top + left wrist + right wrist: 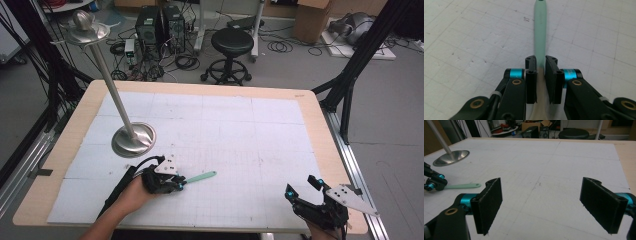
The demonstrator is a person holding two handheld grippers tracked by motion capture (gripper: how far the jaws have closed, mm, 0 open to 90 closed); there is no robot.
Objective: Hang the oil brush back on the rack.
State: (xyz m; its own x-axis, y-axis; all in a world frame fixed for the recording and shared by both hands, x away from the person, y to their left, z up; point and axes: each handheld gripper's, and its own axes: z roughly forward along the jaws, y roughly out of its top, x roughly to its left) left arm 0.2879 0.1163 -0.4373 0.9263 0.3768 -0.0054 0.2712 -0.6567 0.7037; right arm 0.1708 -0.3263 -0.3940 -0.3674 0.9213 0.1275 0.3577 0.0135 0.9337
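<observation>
A utensil with a mint-green handle point(202, 176) lies flat on the white gridded mat point(240, 130), pointing right and slightly away. My left gripper point(181, 185) sits at its near end, held in a hand at the front left. In the left gripper view the jaws point(540, 60) are shut on the handle point(540, 30), where green turns to beige. My right gripper point(302, 187) rests at the front right corner, open, nothing between its pads point(542, 180). The right gripper view shows the handle point(461, 186) and the left gripper point(435, 182) at far left.
A tall metal stand rises from a round base point(133, 139) on the mat's left side, leaning to a dish on top point(86, 30); its base point(451, 157) shows in the right gripper view. Beyond the table's far edge stands a black stool point(231, 42) among cables and computers.
</observation>
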